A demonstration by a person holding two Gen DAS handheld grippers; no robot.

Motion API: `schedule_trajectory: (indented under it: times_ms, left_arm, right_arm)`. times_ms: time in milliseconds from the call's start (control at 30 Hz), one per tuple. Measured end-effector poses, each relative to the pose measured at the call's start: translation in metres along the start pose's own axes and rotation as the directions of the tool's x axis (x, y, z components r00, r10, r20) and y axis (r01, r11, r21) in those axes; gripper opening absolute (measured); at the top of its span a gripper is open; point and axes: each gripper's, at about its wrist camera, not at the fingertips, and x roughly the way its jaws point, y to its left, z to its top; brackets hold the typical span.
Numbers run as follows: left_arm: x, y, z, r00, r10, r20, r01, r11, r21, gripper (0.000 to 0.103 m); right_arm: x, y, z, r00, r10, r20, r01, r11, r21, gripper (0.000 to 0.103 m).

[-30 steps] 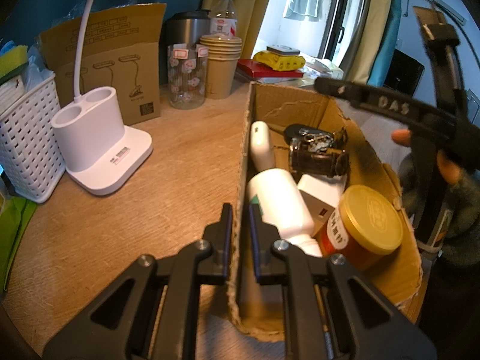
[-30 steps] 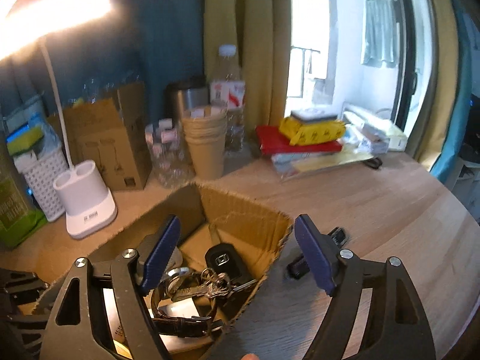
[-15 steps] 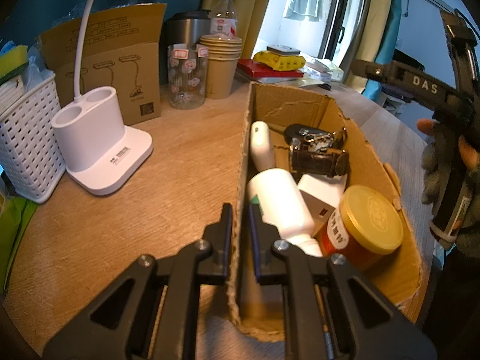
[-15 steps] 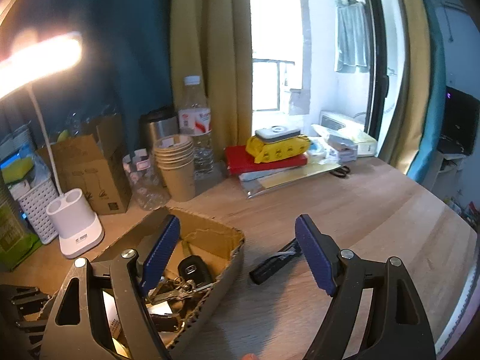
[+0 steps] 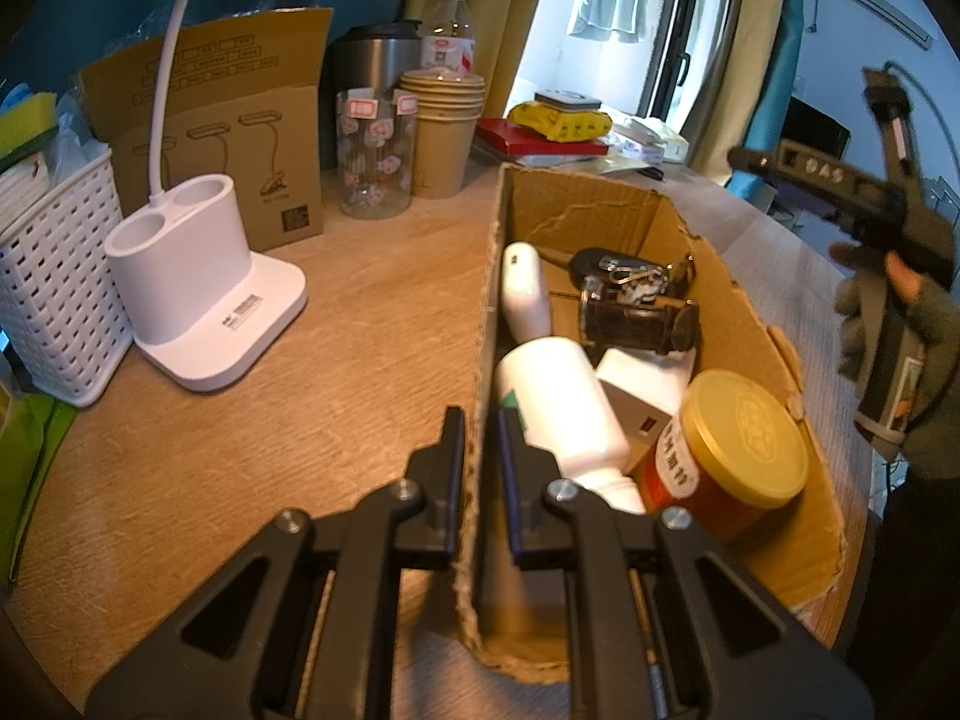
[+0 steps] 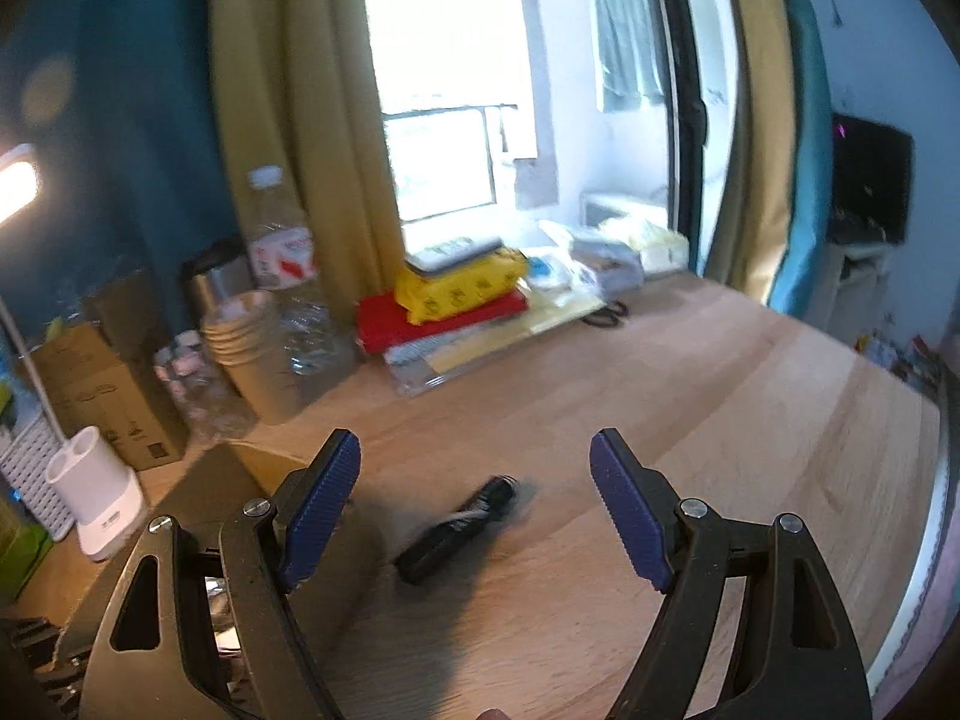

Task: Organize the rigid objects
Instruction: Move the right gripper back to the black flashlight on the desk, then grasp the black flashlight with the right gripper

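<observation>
Wooden table (image 6: pixel 690 420) lies wide and bare right of the box (image 5: pixel 672 228), up to its curved edge. Left gripper (image 5: pixel 480 450) is clamped on the box's left wall. Right gripper (image 6: pixel 474 510) has its jaws wide apart, holding nothing, above a black stick-like object (image 6: pixel 456 531) lying just right of the box. Inside the box are a bottle (image 5: pixel 558 408), a jar (image 5: pixel 738 450) and keys (image 5: pixel 630 276).
</observation>
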Motion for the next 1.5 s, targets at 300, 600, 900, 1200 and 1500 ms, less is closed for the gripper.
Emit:
schedule_trajectory:
  times_ms: [300,600,900,1200,1500]
  left_arm:
    - [0.0,0.0,0.0,1.0,0.001,0.0,-0.001,1.0,0.0,0.012]
    - [0.0,0.001,0.0,1.0,0.0,-0.002,0.0,1.0,0.001,0.012]
    - [0.0,0.001,0.001,1.0,0.001,-0.002,-0.001,1.0,0.001,0.012]
    - [0.0,0.001,0.0,1.0,0.001,-0.002,-0.001,1.0,0.001,0.012]
    - [0.0,0.001,0.0,1.0,0.001,-0.002,-0.001,1.0,0.002,0.012]
  right_arm:
    - [0.042,-0.017,-0.014,0.994,-0.011,-0.113,0.018,0.998,0.068,0.082]
    - [0.079,-0.005,-0.013,0.978,-0.015,-0.207,0.018,1.0,0.01,0.082]
    - [0.095,-0.006,-0.022,0.954,-0.011,-0.3,0.015,1.0,0.012,0.082]
    - [0.086,-0.011,-0.028,0.951,-0.048,-0.305,0.049,0.999,-0.005,0.078]
    - [0.073,-0.022,-0.031,0.958,0.004,-0.288,0.01,0.999,0.049,0.05]
